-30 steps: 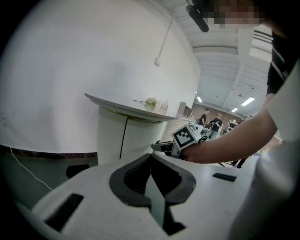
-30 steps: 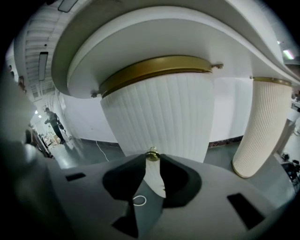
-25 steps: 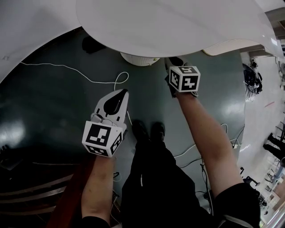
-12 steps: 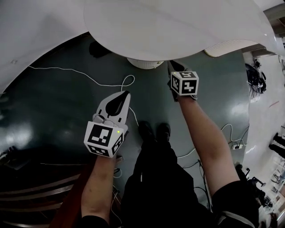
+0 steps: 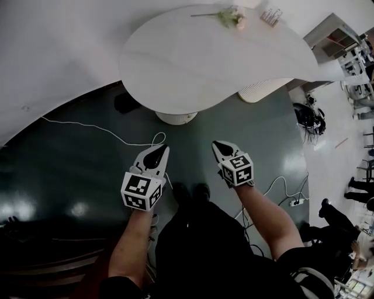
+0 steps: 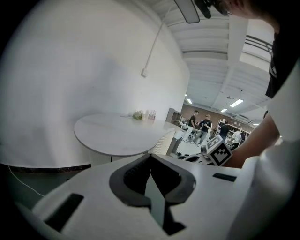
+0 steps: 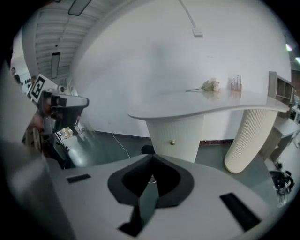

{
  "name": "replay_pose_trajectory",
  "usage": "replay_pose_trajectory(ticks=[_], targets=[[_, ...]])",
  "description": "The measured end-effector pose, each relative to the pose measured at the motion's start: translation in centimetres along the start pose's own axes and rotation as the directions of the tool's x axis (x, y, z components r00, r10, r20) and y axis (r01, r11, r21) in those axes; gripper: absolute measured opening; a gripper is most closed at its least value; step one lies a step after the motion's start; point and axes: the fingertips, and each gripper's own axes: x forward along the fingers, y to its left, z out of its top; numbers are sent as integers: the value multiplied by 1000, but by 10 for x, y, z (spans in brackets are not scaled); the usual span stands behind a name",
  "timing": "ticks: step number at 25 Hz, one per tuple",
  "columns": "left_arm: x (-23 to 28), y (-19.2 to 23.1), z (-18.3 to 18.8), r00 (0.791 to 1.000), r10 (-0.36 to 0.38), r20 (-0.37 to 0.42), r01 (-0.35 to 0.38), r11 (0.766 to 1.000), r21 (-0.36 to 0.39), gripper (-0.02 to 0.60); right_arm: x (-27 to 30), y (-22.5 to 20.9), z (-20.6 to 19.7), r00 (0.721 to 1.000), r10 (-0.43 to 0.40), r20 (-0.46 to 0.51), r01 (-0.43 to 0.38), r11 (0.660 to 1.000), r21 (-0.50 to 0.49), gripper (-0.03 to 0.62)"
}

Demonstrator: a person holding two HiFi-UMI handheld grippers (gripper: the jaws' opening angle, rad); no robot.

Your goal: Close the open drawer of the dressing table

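Note:
The white dressing table (image 5: 204,58) has a rounded top on a ribbed pedestal (image 7: 176,136). A small round knob (image 7: 172,142) marks the drawer front, which sits flush with the pedestal. My left gripper (image 5: 160,149) and right gripper (image 5: 217,144) hover side by side over the dark floor, short of the table and touching nothing. Both point toward the pedestal (image 5: 175,118). The left gripper (image 6: 149,157) is shut and empty. The right gripper (image 7: 152,159) is shut too, with nothing between its tips.
A second ribbed leg (image 7: 248,140) stands to the right. A flower (image 5: 231,16) and a small glass holder (image 5: 270,16) lie on the far tabletop. A white cable (image 5: 87,125) crosses the floor, and a power strip (image 5: 292,202) lies at the right. People stand far off.
Both grippers have risen and drawn back from the table. The right one has left the pedestal under the table's edge. The whole tabletop now shows.

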Motion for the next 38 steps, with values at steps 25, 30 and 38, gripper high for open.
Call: replay_pose_trajectory(ticks=[25, 30, 38], targets=[[-32, -109, 131, 982, 114, 152, -125, 990, 68, 0, -233, -45, 108, 952, 17, 304, -22, 1000, 12, 6], [17, -175, 144, 985, 113, 129, -122, 990, 67, 0, -279, -112, 128, 929, 61, 365, -68, 998, 6, 6], [68, -249, 175, 970, 169, 176, -180, 982, 53, 0, -320, -181, 141, 900, 153, 409, -149, 988, -44, 5]])
